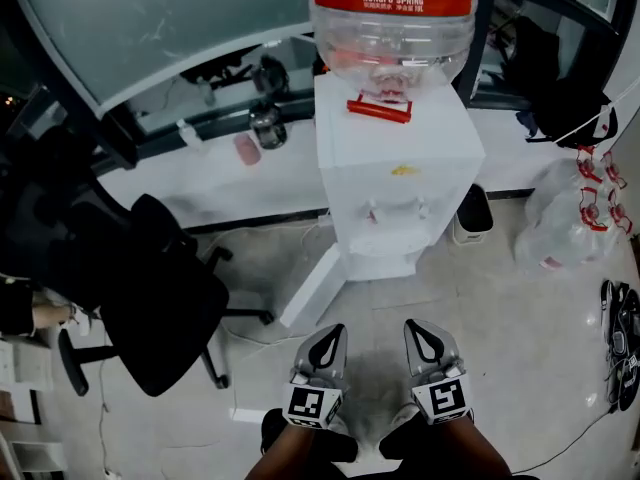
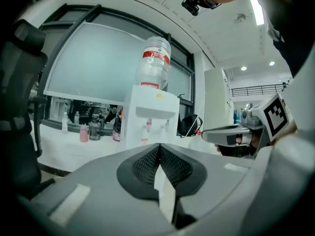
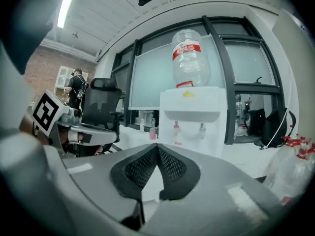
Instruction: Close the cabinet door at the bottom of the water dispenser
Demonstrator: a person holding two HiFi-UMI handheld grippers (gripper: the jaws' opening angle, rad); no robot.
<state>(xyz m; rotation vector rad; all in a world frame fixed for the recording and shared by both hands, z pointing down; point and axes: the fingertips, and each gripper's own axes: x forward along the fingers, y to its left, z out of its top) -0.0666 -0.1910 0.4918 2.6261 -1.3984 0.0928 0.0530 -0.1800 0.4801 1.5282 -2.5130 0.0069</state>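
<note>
A white water dispenser (image 1: 400,168) stands ahead with a large clear bottle (image 1: 392,18) on top. Its bottom cabinet door (image 1: 312,288) is a white panel that stands swung open to the left, down at floor level. My left gripper (image 1: 333,330) and right gripper (image 1: 417,326) are side by side in front of the dispenser, short of it and apart from the door. Both point at it, shut and empty. The left gripper view has the dispenser (image 2: 150,114) beyond its closed tips (image 2: 158,146). In the right gripper view the dispenser (image 3: 192,117) rises past the closed tips (image 3: 156,146).
A black office chair (image 1: 150,278) stands on the left, close to the open door. A small bin (image 1: 473,213) and plastic bags (image 1: 580,218) sit right of the dispenser, and shoes (image 1: 620,328) lie at the right edge. Bottles (image 1: 250,148) stand on the white sill behind.
</note>
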